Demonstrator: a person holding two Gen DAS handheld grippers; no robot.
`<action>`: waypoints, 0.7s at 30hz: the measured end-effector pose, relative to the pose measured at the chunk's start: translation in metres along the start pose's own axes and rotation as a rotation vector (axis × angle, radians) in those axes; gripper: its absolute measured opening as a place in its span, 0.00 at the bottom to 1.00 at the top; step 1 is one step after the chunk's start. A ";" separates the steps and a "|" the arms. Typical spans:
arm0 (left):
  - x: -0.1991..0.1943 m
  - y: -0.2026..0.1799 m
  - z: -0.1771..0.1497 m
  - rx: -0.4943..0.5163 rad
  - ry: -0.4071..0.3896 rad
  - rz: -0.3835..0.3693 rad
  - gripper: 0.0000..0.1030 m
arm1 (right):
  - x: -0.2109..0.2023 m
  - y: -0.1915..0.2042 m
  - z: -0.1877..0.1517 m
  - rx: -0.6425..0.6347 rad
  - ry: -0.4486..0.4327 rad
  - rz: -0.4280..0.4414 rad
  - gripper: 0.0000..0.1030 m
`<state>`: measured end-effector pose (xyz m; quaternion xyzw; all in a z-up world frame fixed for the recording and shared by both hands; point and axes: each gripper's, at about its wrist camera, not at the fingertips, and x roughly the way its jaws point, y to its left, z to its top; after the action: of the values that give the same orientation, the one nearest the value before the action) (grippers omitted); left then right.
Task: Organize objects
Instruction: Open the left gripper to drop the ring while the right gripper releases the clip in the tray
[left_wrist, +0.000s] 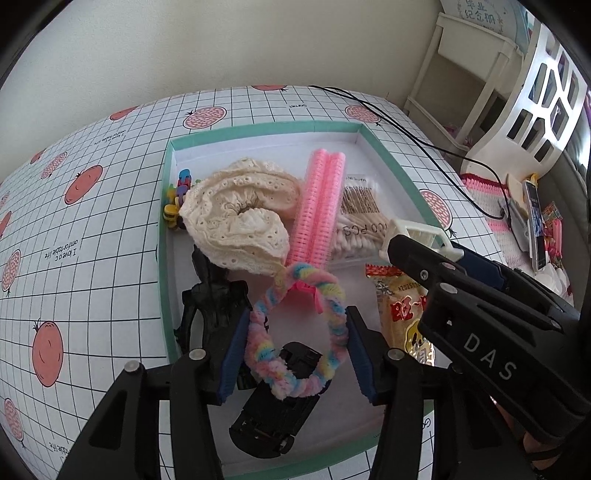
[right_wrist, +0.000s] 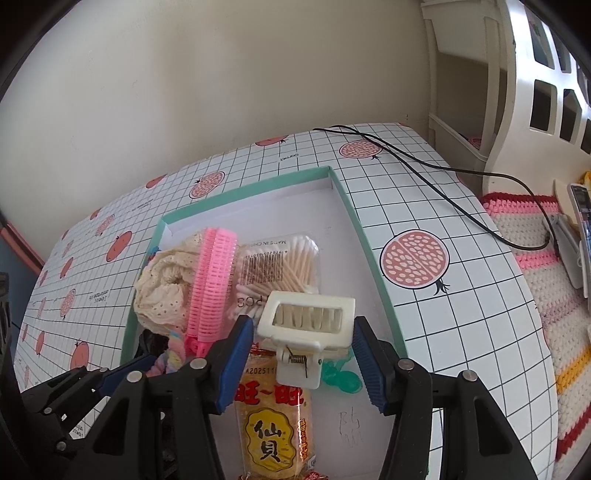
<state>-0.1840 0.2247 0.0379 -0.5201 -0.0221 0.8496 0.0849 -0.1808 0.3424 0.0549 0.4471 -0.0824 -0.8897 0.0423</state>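
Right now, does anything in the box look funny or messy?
Yes. The black toy car lies upside down, wheels up, near the box's front edge, with the fluffy rainbow hair tie draped over it.

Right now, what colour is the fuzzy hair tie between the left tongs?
Pastel rainbow hair tie: pink, blue, yellow twisted. Left wrist view.

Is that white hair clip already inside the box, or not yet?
Not yet resting: the white hair clip sits between the right gripper's fingers above the box.
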 end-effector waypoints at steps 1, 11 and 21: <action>0.000 0.000 0.000 0.000 0.002 0.001 0.53 | 0.000 0.000 0.000 0.000 0.000 0.001 0.57; -0.002 0.002 0.000 -0.007 0.005 -0.009 0.54 | -0.017 0.003 0.003 -0.005 -0.045 0.003 0.57; -0.015 0.009 0.002 -0.037 -0.025 -0.032 0.63 | -0.025 0.004 0.005 -0.004 -0.068 -0.001 0.57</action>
<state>-0.1805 0.2135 0.0510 -0.5106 -0.0470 0.8540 0.0887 -0.1697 0.3424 0.0789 0.4165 -0.0817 -0.9046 0.0400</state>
